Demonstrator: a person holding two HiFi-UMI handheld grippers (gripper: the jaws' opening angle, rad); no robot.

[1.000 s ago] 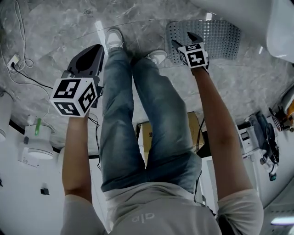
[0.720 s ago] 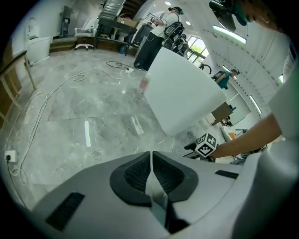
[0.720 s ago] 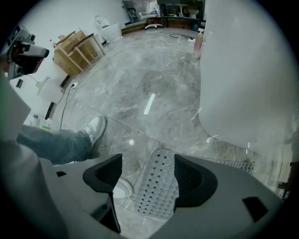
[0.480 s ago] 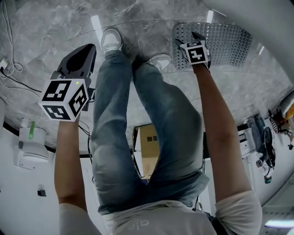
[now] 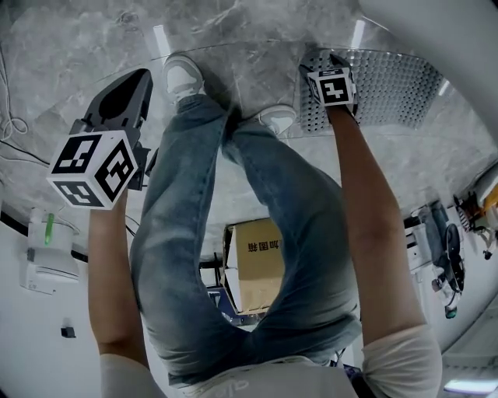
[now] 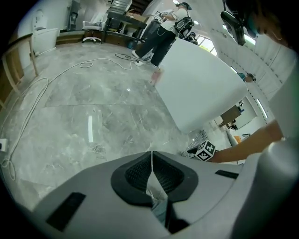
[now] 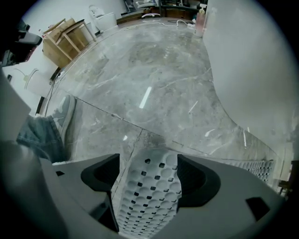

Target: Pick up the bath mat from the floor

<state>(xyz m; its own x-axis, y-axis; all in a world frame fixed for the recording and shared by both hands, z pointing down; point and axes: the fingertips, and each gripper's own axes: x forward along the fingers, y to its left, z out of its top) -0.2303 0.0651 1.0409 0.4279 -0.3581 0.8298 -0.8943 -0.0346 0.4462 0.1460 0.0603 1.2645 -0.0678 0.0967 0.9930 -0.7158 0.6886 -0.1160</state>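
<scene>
Bath mat (image 5: 389, 78) lies flat on the grey floor (image 5: 257, 54) in the upper right of the head view. It is white and full of little holes.

The right tongs (image 5: 319, 64) point down at the left end of the mat. Their jaws stand wide apart and have just been opening. In the right gripper view the holey mat shows in the gap between the two jaws, but the pads do not squeeze it. I cannot tell if the tips touch the mat. A black and white marker cube (image 5: 334, 85) sits on top of these tongs.

The left tongs (image 5: 134, 78) are in the upper left of the head view, well apart from the mat. Their jaws are pressed together at the tips with nothing between them. Under them is only bare floor.

Between the two tongs are the person's legs in blue jeans (image 5: 296, 218). Two white shoes stand on the floor. One shoe (image 5: 278, 116) is just beside the left end of the mat, and the other shoe (image 5: 183, 74) is near the left tongs.

A brown box (image 5: 257, 268) shows behind the legs, low in the middle of the frame. A big white rounded thing (image 5: 436, 23) stands next to the mat at the top right. In the left gripper view a thin cable (image 6: 56, 79) snakes over the floor on the left.
</scene>
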